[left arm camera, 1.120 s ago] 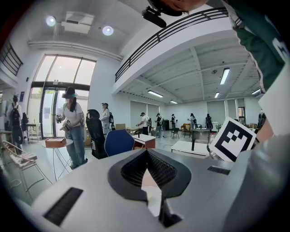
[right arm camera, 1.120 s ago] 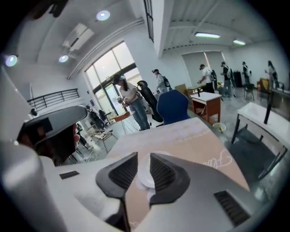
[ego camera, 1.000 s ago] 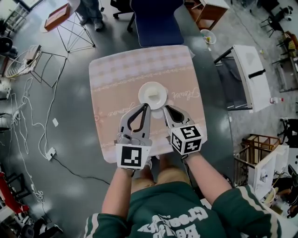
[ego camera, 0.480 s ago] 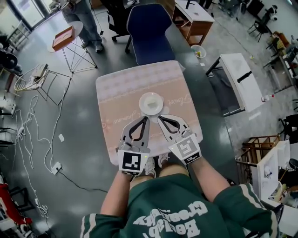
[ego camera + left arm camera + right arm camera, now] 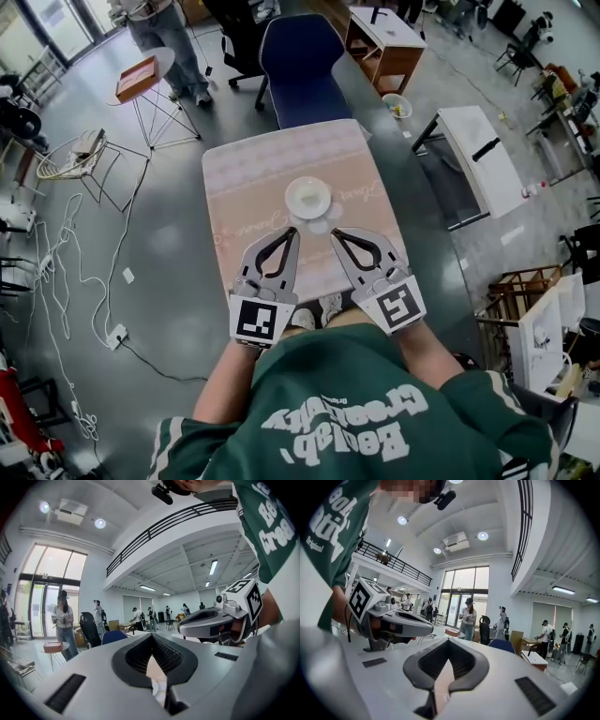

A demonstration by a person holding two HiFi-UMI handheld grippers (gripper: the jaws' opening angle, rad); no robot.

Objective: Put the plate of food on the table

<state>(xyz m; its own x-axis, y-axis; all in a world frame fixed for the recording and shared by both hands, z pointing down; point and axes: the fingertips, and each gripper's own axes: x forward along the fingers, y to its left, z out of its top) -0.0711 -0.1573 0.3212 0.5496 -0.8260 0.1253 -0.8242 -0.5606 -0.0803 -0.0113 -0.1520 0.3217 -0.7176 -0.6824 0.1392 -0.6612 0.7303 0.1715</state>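
Observation:
In the head view a white plate [image 5: 308, 198] with pale food rests near the middle of the table [image 5: 246, 169], which has a pink patterned cloth. A smaller pale round thing [image 5: 320, 225] lies against the plate's near edge. My left gripper [image 5: 292, 231] and right gripper [image 5: 335, 232] hover side by side above the table's near half, short of the plate, both shut and empty. The left gripper view looks level across the hall past its closed tips [image 5: 152, 638], with the right gripper [image 5: 206, 623] beside it. The right gripper view shows its jaws [image 5: 449, 641] closed on nothing.
A blue chair [image 5: 300, 61] stands at the table's far side. A round side table with a red tray [image 5: 141, 77] and a standing person [image 5: 167, 28] are at far left. A white bench [image 5: 483, 159] is to the right, and cables [image 5: 66, 253] trail over the floor on the left.
Both grippers have risen and drawn back from the plate toward the person. The right one has rolled so that its marker cube faces up. The table looks smaller and farther below.

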